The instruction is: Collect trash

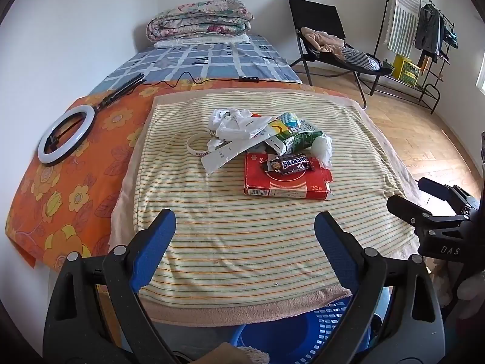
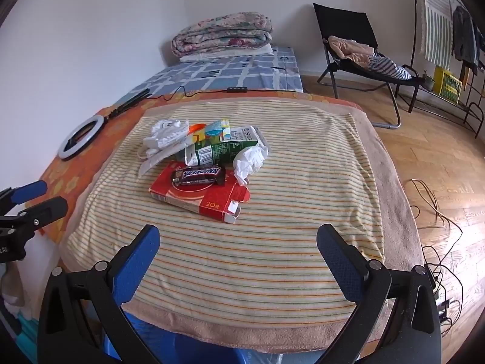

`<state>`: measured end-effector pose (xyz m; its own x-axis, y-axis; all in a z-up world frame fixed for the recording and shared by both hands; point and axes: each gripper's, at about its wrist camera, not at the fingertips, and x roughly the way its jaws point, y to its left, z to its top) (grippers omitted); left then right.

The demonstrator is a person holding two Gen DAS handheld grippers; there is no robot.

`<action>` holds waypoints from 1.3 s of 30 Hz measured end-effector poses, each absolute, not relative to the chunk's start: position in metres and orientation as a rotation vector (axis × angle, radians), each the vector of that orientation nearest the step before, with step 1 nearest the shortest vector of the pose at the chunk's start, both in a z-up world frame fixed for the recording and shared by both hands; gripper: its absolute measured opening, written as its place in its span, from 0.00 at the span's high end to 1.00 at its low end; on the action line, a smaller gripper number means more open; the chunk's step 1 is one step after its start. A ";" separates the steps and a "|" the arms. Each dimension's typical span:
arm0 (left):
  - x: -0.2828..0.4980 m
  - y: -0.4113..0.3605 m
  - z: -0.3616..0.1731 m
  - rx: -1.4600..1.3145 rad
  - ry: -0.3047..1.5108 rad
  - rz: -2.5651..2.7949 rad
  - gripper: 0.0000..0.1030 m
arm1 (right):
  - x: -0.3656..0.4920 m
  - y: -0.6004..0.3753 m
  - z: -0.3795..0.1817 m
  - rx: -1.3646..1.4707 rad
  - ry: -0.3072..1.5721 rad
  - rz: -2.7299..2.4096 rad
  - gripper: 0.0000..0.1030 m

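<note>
We have not picked up anything yet. The trash pile point(image 1: 266, 142) sits in the middle of the frame on the striped towel point(image 1: 242, 236). Left gripper point(image 1: 245, 242) and right gripper point(image 2: 239, 257) hang near it, jaws wide apart and empty. Next we should reach for the candy wrapper point(image 2: 198, 175) on the red box point(image 2: 200, 195), then drop it in the blue basket point(image 1: 306, 330) at the bottom.

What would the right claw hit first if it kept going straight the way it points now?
Probably the bare striped towel, just short of the red box. The open right claw points down at it with nothing between; depth is uncertain.
</note>
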<state>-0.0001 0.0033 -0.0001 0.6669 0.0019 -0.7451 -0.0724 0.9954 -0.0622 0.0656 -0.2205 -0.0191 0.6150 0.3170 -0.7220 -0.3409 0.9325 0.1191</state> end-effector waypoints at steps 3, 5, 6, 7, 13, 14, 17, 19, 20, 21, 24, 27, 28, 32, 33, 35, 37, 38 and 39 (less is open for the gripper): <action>0.001 0.001 0.000 -0.081 0.840 0.047 0.08 | 0.065 -0.220 -0.019 -0.031 0.830 0.379 0.01; 0.000 -0.001 -0.003 -0.081 0.839 0.045 0.08 | 0.065 -0.220 -0.019 -0.021 0.829 0.383 0.01; 0.000 -0.001 -0.003 -0.080 0.839 0.045 0.08 | 0.065 -0.220 -0.019 -0.021 0.829 0.383 0.01; 0.000 -0.001 -0.004 -0.080 0.839 0.045 0.08 | 0.065 -0.221 -0.019 -0.020 0.827 0.382 0.01; 0.001 -0.001 -0.003 -0.080 0.840 0.046 0.08 | 0.065 -0.218 -0.020 -0.021 0.824 0.383 0.01; 0.001 -0.001 -0.003 -0.080 0.840 0.047 0.08 | 0.065 -0.219 -0.019 -0.021 0.824 0.383 0.01; 0.001 -0.001 -0.003 -0.079 0.838 0.046 0.08 | 0.065 -0.219 -0.020 -0.022 0.823 0.382 0.01; 0.000 -0.001 -0.002 -0.078 0.839 0.047 0.08 | 0.064 -0.219 -0.019 -0.020 0.824 0.381 0.01; 0.001 -0.001 -0.002 -0.078 0.839 0.047 0.08 | 0.065 -0.219 -0.020 -0.019 0.825 0.381 0.01; 0.001 -0.001 -0.003 -0.078 0.840 0.047 0.08 | 0.065 -0.219 -0.020 -0.019 0.826 0.381 0.01; 0.000 -0.001 -0.002 -0.078 0.840 0.046 0.08 | 0.066 -0.220 -0.022 -0.020 0.828 0.377 0.01; 0.000 -0.001 -0.003 -0.077 0.839 0.046 0.08 | 0.066 -0.220 -0.024 -0.022 0.833 0.375 0.01; 0.000 -0.001 -0.002 -0.078 0.839 0.046 0.08 | 0.066 -0.220 -0.024 -0.023 0.834 0.375 0.01; 0.000 -0.001 -0.002 -0.077 0.840 0.046 0.08 | 0.066 -0.219 -0.025 -0.023 0.841 0.373 0.01; 0.000 -0.001 -0.002 -0.078 0.839 0.046 0.08 | 0.066 -0.219 -0.026 -0.024 0.842 0.373 0.01; 0.000 -0.001 -0.003 -0.077 0.839 0.047 0.08 | 0.066 -0.218 -0.026 -0.024 0.842 0.371 0.01; 0.000 -0.001 -0.002 -0.078 0.839 0.046 0.08 | 0.066 -0.219 -0.026 -0.024 0.842 0.371 0.01; 0.000 -0.001 -0.003 -0.078 0.839 0.046 0.08 | 0.066 -0.219 -0.026 -0.024 0.842 0.372 0.01; 0.000 -0.001 -0.003 -0.077 0.839 0.046 0.08 | 0.066 -0.219 -0.026 -0.024 0.842 0.372 0.01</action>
<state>0.0004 -0.0013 -0.0027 0.6671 0.0104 -0.7449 -0.0717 0.9962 -0.0503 0.0663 -0.2187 -0.0257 0.6057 0.3118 -0.7321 -0.3308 0.9354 0.1247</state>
